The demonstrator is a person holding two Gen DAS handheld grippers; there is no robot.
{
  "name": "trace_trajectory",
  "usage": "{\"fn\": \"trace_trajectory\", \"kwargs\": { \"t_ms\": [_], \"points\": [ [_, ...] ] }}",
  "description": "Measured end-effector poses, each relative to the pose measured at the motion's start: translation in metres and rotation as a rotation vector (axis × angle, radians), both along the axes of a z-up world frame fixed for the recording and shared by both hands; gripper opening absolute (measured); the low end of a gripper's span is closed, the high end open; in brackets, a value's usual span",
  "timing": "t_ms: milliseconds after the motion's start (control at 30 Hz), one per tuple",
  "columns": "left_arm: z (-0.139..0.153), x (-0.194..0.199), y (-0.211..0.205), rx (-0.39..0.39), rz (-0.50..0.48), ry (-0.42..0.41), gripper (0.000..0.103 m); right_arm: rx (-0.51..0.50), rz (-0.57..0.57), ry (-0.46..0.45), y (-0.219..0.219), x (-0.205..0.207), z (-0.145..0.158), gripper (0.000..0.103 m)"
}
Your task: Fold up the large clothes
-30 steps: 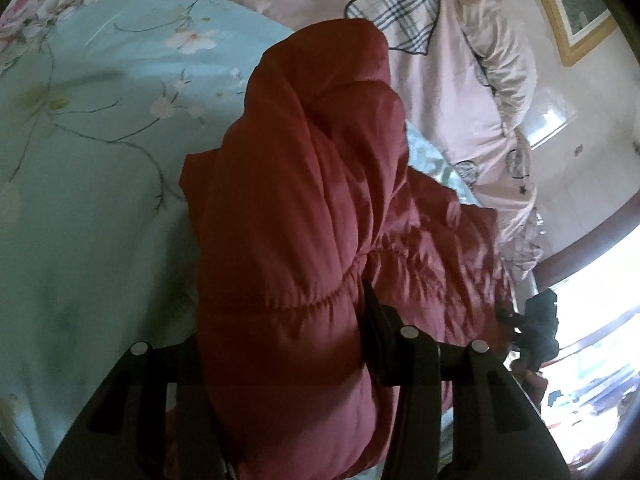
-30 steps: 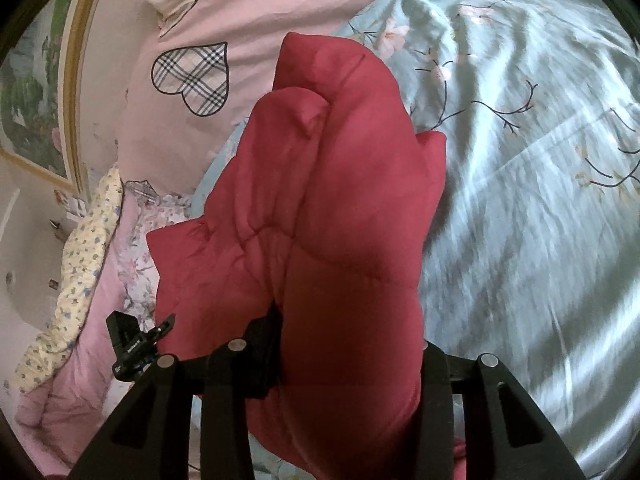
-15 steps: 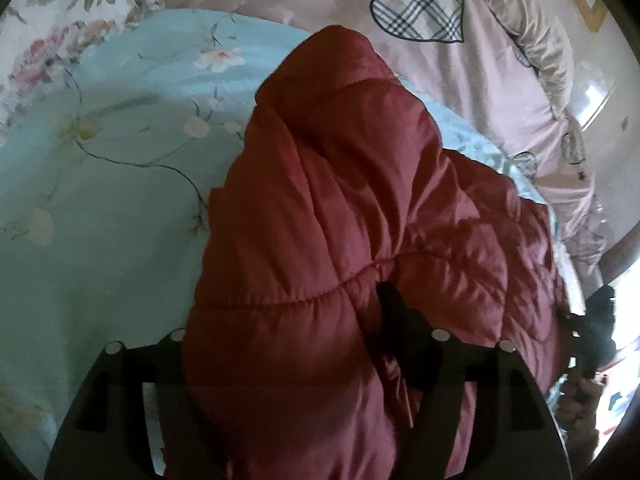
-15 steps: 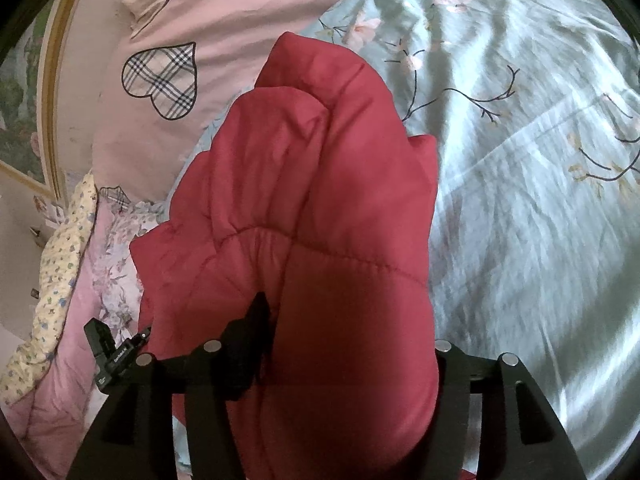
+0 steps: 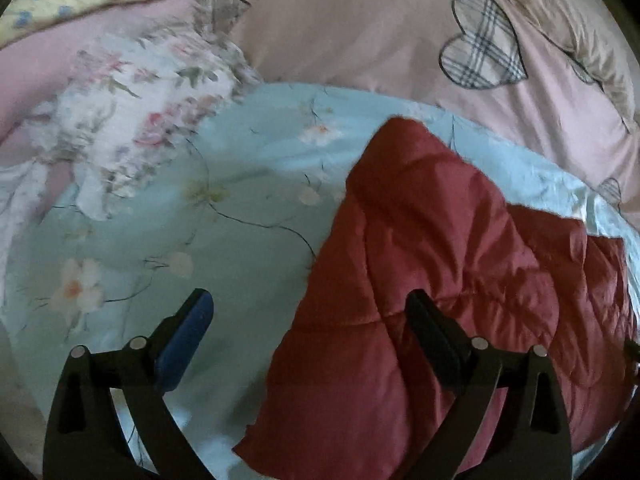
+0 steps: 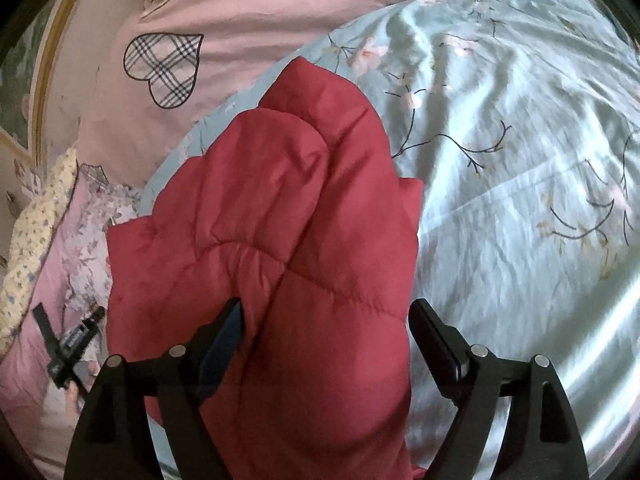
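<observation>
The left gripper (image 5: 306, 312) is opening, its jaws spread above the red padded jacket's (image 5: 432, 280) edge, gripping nothing. The right gripper (image 6: 326, 318) is opening too, the jacket's fold between its jaws; the jacket lies bunched on a pale blue flowered bedspread (image 6: 520, 200) below pink pillows (image 6: 260, 12).

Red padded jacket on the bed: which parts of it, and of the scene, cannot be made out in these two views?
- Red padded jacket: the near end runs off the bottom edge in both wrist views, partly behind the right gripper, whose jaws are opening.
- Its sleeves and collar: folds hide them.
- Floral pillow: blurred in the left view.
- Left gripper: jaws opening; its right finger covers part of the jacket.
</observation>
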State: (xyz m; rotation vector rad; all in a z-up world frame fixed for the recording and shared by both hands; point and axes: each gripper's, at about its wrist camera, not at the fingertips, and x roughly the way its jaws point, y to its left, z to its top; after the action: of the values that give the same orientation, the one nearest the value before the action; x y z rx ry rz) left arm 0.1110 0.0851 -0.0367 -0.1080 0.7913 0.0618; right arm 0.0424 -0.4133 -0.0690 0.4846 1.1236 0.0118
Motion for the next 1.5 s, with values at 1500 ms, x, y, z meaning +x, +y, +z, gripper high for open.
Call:
{"fn": "trace_trajectory", "kwargs": {
  "t_ms": [1500],
  "points": [
    [-0.027, 0.061, -0.094, 0.032, -0.373, 0.142, 0.098, -0.425, 0.234, -0.040, 0.118, 0.085, 0.003, 0.085]
  ]
}}
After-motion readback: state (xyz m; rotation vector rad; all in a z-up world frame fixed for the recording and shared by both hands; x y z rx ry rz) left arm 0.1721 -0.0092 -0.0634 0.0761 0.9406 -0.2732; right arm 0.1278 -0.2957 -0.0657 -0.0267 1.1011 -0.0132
